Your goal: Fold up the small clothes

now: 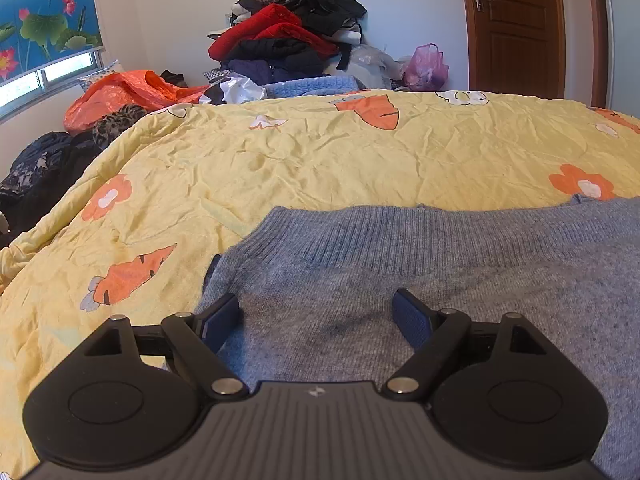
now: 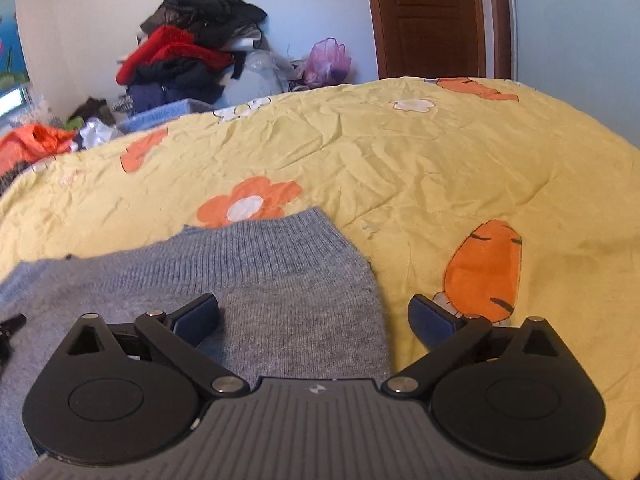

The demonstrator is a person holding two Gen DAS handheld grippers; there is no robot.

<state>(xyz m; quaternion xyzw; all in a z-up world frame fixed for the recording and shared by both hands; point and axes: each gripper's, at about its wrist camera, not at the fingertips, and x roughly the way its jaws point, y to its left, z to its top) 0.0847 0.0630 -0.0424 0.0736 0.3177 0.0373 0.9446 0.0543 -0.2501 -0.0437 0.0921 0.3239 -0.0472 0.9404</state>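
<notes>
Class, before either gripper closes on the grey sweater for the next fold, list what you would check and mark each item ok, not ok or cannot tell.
1. Left gripper open over the grey sweater: ok.
2. Right gripper open, straddling the sweater's right edge: ok.
3. Neither gripper holding cloth: ok.
4. Ribbed band lying flat on the yellow quilt: ok.
5. Quilt beyond the sweater free of other items for folding: ok.
6. Sweater's near end, hidden under the grippers, lying flat: cannot tell.

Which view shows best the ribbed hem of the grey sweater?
The left wrist view: the ribbed hem of the sweater runs across most of the frame. The right wrist view shows only its right end.
</notes>
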